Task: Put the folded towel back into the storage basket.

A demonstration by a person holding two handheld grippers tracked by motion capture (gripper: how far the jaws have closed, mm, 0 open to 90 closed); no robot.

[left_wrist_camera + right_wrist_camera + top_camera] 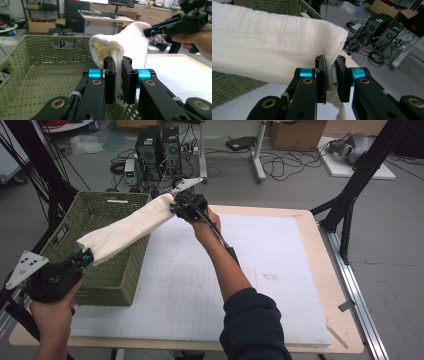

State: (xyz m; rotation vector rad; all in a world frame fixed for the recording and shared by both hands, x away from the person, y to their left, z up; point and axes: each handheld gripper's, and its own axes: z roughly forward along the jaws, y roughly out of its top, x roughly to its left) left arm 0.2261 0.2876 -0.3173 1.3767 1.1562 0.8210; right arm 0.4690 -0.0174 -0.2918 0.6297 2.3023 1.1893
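We count one cloth [125, 227], one basket [107, 270] and two grippers. The cloth is cream-white, folded into a long band, and it hangs in the air stretched between the grippers, above the basket's right rim and not touching the counter [280, 285].

The left gripper [82, 257] is held in the person's left hand [52, 312] at the near left corner of the basket. In the left gripper view its jaws are nearly closed, pinching one end of the cloth [125, 47] between them; the fabric rises above the jaws and curves away to the right gripper [152, 31], seen farther off.

The right gripper [175, 207] is held in the right hand [205, 225] beyond the basket's far right corner, at the far edge of the counter. In the right gripper view its jaws are likewise nearly closed on the other end of the cloth [269, 50], with a short tail of fabric hanging below them.

The basket is a single green woven one with a handle slot in each end wall, standing on the counter's left side. A white gridded mat [260, 270] covers most of the counter.

On the floor beyond we see two black computer towers [160, 145] side by side among cables.
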